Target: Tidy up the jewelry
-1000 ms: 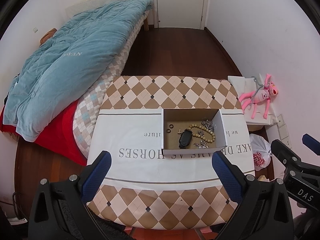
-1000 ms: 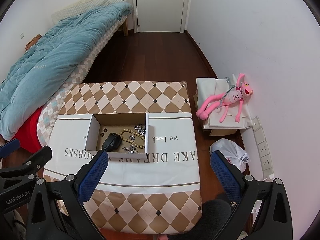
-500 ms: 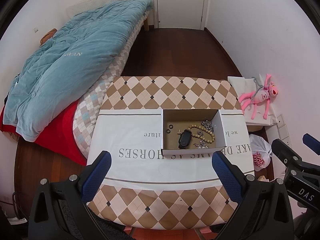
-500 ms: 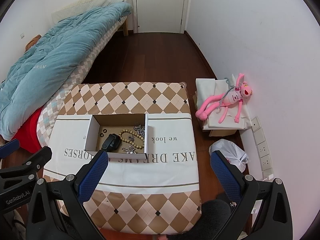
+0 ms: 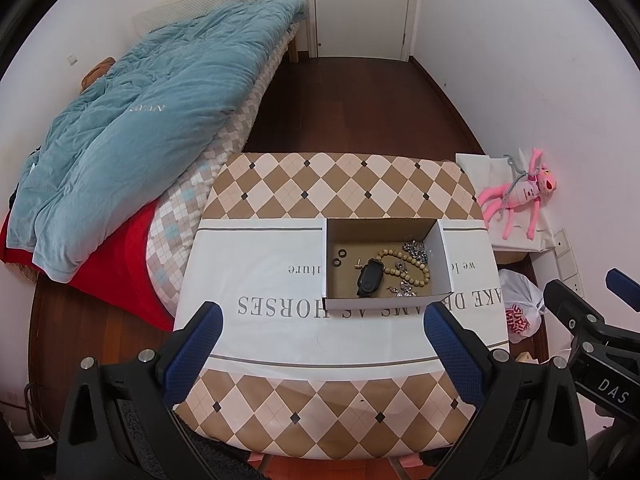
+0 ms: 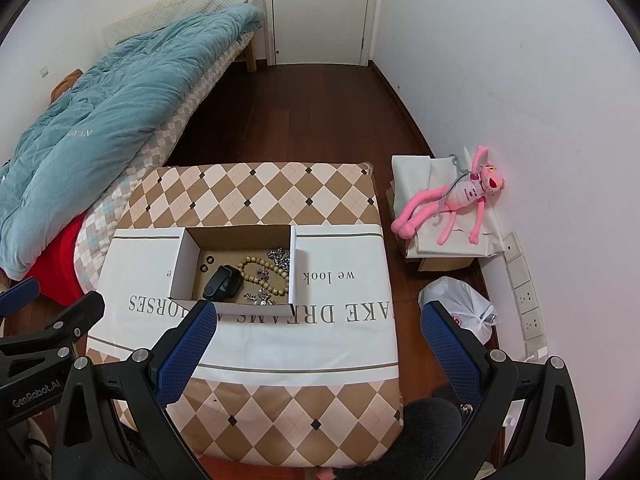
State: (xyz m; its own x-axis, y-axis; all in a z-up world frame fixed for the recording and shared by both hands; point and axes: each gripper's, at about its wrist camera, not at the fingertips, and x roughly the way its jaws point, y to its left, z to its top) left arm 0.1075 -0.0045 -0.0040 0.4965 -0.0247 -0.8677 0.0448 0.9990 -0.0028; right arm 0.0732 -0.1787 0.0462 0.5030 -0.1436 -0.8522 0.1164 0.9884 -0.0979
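Left wrist view: both grippers' fingers (image 5: 202, 344) (image 6: 188, 350) spread wide, empty, above table edge (image 5: 320, 444).

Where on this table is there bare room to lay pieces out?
Free: white cloth left of the box, and the strip between the box and the near checkered edge. Crowded: the box's right half, with beads, chains and a black band.

Open-top cardboard box (image 5: 385, 264) on table (image 5: 280, 360): access from above only, 4 walls block sides. Inside, left half of floor bare except 2 small black rings (image 5: 338, 258); smartwatch (image 5: 370, 278), bead bracelet (image 5: 404, 268), silver chain (image 5: 416, 249) crowd right half. Tablecloth (image 5: 260, 264) around box free.
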